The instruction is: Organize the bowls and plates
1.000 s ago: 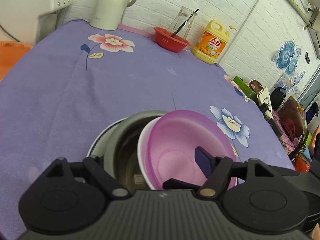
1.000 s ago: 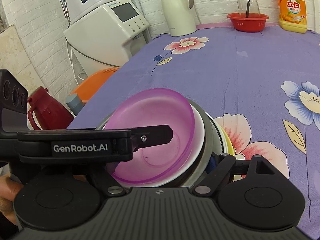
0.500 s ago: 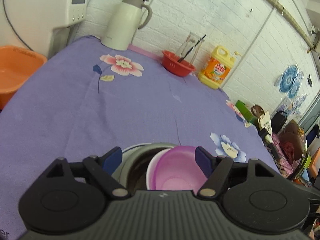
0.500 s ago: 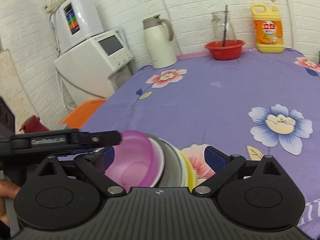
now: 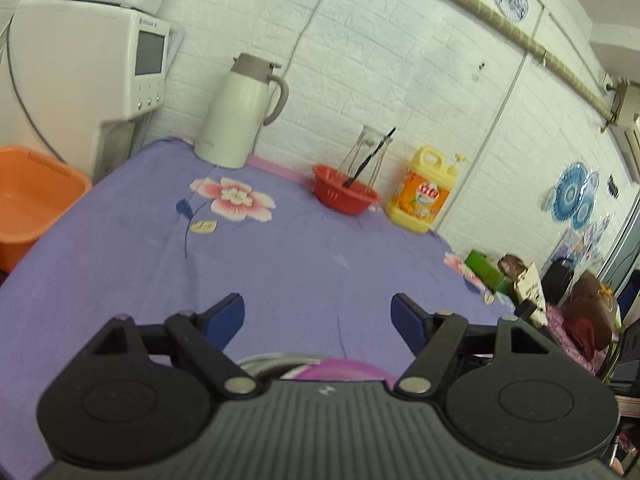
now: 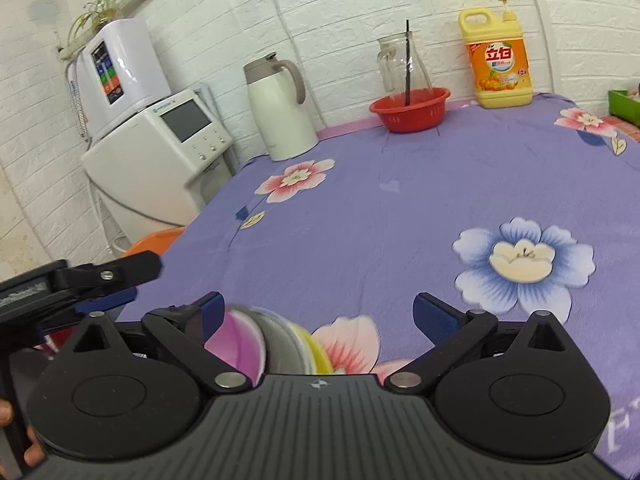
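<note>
A stack of nested dishes sits at the table's near edge: a pink plastic bowl (image 6: 236,344) innermost, a grey metal bowl (image 6: 280,344) around it, and yellow plates (image 6: 316,350) beneath. Only the pink bowl's rim (image 5: 340,370) peeks over the housing in the left wrist view. My left gripper (image 5: 318,316) is open and empty, raised behind the stack; it also shows in the right wrist view (image 6: 116,280). My right gripper (image 6: 320,316) is open and empty, its fingers apart just above the stack.
Purple flowered tablecloth (image 6: 400,216) covers the table. At the back stand a white thermos jug (image 6: 280,108), a red basket (image 6: 410,108) with a glass jar, and a yellow detergent bottle (image 6: 498,60). A white appliance (image 5: 84,72) and orange tub (image 5: 32,208) stand at left.
Both grippers opened, let go of the bowls, and pulled back and up from the stack. The views tilted up, so the stack sank to the bottom edge.
</note>
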The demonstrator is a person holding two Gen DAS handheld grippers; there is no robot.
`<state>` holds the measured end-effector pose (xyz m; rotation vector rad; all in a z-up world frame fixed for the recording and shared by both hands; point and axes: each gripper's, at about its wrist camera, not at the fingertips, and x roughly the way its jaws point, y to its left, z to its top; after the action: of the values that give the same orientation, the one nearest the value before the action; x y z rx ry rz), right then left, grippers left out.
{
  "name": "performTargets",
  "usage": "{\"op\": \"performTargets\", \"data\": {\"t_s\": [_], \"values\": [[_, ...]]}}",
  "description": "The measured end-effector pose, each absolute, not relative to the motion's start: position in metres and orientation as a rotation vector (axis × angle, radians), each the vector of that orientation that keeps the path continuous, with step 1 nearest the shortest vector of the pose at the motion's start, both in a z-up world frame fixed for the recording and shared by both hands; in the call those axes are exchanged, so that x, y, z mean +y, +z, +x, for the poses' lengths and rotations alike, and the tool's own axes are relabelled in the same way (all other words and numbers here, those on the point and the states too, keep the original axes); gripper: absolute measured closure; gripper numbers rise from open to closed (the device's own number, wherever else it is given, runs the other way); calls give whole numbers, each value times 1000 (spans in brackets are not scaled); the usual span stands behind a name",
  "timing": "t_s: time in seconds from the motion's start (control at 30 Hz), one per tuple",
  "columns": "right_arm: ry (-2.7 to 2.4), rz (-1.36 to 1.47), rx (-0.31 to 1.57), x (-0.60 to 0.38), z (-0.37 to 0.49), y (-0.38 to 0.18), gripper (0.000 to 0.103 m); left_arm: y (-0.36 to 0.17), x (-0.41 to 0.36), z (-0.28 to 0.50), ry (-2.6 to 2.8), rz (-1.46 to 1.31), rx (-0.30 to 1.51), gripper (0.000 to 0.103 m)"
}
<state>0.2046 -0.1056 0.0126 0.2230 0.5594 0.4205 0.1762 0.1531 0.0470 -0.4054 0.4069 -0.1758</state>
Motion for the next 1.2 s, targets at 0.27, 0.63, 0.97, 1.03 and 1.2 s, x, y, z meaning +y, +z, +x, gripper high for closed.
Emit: {"op": "performTargets", "data": {"t_s": [0.27, 0.63, 0.97, 1.03, 1.2], "values": [[291, 182, 584, -102, 244, 10, 0, 43, 164, 220, -193, -365, 436, 29], [101, 198, 625, -115, 227, 6, 0, 48, 152, 230, -374, -412, 457, 29], [119, 175, 554, -158, 184, -1, 0, 63, 94, 178, -366, -396, 467, 29], [185, 197, 547, -172, 184, -4, 0, 61, 80, 162, -294, -386, 460, 28], [343, 199, 610, -189, 203, -13, 0, 54, 59, 128, -107, -403, 434, 28]]}}
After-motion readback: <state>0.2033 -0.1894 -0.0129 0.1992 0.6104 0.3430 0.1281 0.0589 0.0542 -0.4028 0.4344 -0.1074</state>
